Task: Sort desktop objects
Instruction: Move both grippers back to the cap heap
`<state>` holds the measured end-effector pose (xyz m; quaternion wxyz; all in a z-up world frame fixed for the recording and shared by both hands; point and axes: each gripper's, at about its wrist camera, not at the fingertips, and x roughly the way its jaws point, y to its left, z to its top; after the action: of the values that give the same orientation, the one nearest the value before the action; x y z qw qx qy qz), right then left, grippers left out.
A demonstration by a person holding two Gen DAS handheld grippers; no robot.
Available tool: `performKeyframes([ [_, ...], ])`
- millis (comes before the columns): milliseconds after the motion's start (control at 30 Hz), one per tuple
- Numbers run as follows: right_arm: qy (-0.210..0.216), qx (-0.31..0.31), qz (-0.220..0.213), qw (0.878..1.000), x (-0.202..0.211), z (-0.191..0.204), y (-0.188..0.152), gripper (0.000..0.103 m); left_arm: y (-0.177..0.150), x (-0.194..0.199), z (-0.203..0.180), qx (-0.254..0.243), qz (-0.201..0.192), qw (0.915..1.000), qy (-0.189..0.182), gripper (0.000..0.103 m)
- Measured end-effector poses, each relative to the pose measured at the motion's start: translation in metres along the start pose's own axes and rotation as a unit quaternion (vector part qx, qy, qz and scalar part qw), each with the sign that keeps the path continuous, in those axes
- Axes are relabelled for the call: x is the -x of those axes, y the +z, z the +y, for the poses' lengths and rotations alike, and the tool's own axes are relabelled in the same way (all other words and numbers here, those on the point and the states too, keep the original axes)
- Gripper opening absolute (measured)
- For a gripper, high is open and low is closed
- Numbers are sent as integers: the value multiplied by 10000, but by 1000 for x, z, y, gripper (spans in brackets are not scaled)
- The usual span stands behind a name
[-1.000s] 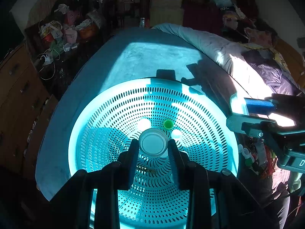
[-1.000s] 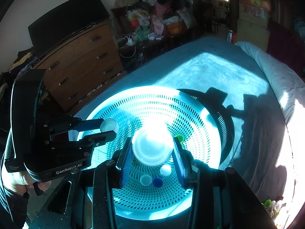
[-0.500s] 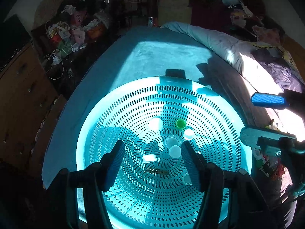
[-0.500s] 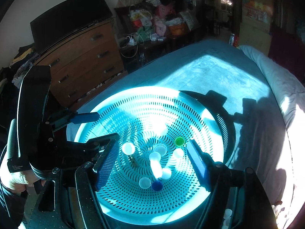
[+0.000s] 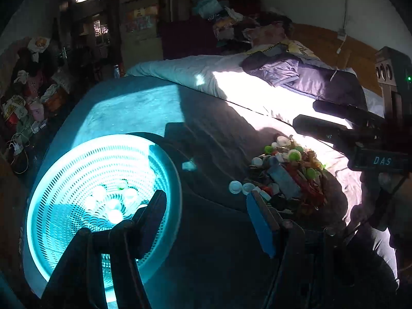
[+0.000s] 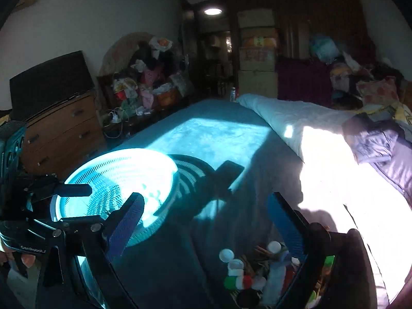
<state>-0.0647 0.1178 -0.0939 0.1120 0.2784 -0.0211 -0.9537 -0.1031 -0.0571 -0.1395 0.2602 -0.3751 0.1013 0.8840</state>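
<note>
Between your right gripper's (image 6: 206,221) spread, empty fingers, at about five o'clock, lies the pile of caps (image 6: 257,275) on the bed; it's nearer than your left gripper (image 5: 206,213), also wide apart, with the basket (image 5: 167,170) at nine o'clock.

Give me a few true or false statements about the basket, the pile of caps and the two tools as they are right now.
1. Both tools are open and hold nothing. True: left tool, right tool.
2. The basket contains several caps. True.
3. The pile of caps and clutter lies inside the basket. False: it lies on the bedspread, beside the basket.
4. The basket is red. False: it is a pale perforated basket that glows cyan.
</note>
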Motion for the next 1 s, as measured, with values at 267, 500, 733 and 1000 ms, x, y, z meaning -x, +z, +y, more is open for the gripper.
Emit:
performKeyframes([
  [267,-771,-1149,822,9870,51,-123,-143,97,-62,-126,-41,755,515,9957,-124,75],
  [500,-778,-1682,908,9785,73,-166,-203,97,-54,-204,-24,716,889,9928,351,75],
  [733,-602,-1753,747,9798,63,-178,-203,96,-32,-237,-39,97,799,9966,189,75],
  [1000,-288,-1612,659,9843,53,-175,-197,57,-27,-239,-35,387,652,9970,134,31],
])
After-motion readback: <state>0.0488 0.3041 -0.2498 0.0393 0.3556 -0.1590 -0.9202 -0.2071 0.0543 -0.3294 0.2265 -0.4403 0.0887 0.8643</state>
